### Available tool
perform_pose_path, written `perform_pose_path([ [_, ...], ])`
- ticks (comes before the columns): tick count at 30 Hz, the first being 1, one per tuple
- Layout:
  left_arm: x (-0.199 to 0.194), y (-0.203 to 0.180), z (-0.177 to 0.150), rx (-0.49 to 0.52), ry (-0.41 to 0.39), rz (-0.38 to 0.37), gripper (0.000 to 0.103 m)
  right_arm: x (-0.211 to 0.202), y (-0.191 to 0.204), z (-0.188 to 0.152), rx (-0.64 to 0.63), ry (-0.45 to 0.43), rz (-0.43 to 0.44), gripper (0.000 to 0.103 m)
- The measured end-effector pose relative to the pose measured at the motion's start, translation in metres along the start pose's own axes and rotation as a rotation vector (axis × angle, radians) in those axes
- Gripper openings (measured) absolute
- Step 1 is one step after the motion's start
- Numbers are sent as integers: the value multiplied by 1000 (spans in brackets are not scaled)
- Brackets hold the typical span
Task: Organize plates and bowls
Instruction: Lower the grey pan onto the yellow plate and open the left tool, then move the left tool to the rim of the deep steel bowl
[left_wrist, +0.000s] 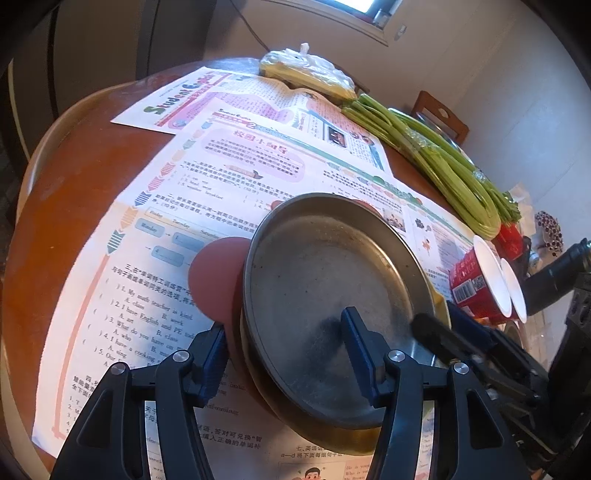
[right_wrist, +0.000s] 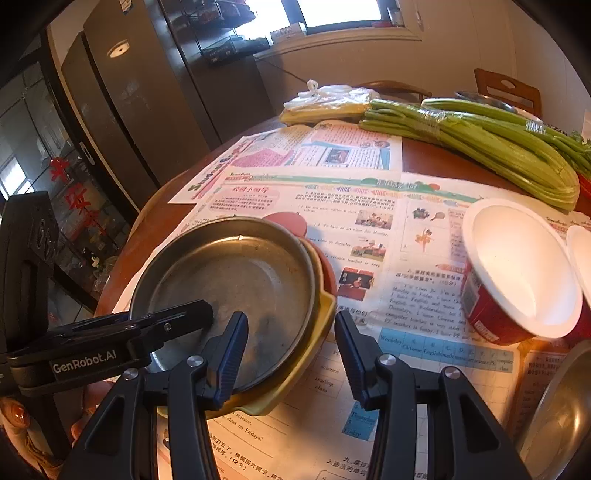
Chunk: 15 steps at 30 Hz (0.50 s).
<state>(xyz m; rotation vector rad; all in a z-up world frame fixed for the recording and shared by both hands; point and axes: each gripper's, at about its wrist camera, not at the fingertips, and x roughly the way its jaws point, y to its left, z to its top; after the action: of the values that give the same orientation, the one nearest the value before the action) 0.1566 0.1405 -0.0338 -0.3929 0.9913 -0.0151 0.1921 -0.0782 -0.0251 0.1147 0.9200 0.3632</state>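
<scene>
The round wooden table (right_wrist: 424, 155) is covered in the middle by sheets of printed newspaper (right_wrist: 369, 221). On the paper stands the stack of dishes, and everything else is placed from it.

The stack has a steel plate (left_wrist: 325, 295) on top, nested in a yellow dish (right_wrist: 295, 384), with a red plate (left_wrist: 216, 280) lowest, showing at the stack's far and outer edges. The steel plate is round, so it has no long axis; it faces open side up and sits tilted in the left wrist view. The yellow dish pokes a corner out from under it toward the right gripper.

Beyond the stack, at the far right of the table, lies a bundle of celery (right_wrist: 480, 147), its stalks running long across the table edge, cut ends toward the stack's right side. Further back is a plastic bag (right_wrist: 328, 99) of something yellow.

Right of the stack two red paper bowls (right_wrist: 517, 277) lie nested on their sides, white insides facing the cameras. A steel bowl (right_wrist: 561, 417) rim shows nearer still, at the right edge.

The left gripper (left_wrist: 288, 350) straddles the stack's left rim, one finger inside the steel plate, the other outside; its pads stand apart from the rim, not pressing. The right gripper (right_wrist: 291, 354) straddles the stack's right edge the same way, the yellow corner between its jaws; I cannot tell whether its pads press.
</scene>
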Motion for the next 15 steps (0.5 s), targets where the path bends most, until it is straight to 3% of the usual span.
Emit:
perform_pose_path([
  [15, -29, 10, -1, -16, -109, 145, 60, -21, -7, 0, 7, -47, 4, 49],
])
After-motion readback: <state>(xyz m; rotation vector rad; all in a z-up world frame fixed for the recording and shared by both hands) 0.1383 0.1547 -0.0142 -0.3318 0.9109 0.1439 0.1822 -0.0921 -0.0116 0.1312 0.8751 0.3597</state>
